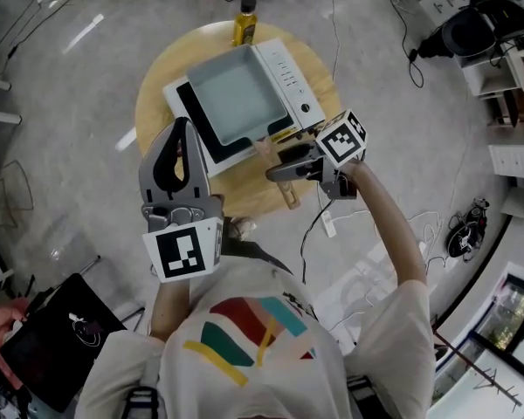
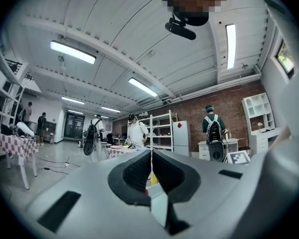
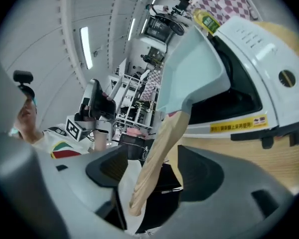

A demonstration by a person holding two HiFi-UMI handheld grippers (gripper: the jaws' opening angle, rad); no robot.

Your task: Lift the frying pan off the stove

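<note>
A square pale-green frying pan sits on a white induction stove on a round wooden table. Its wooden handle sticks out toward me over the table's near edge. My right gripper is at that handle. In the right gripper view the handle runs between the jaws of the right gripper, which stand open with gaps on both sides, and the pan lies beyond. My left gripper is held up left of the stove, shut and empty.
A yellow oil bottle stands at the table's far edge behind the stove. Cables and a white power strip lie on the floor to the right. A hand holds a dark tablet at lower left. White shelving stands far right.
</note>
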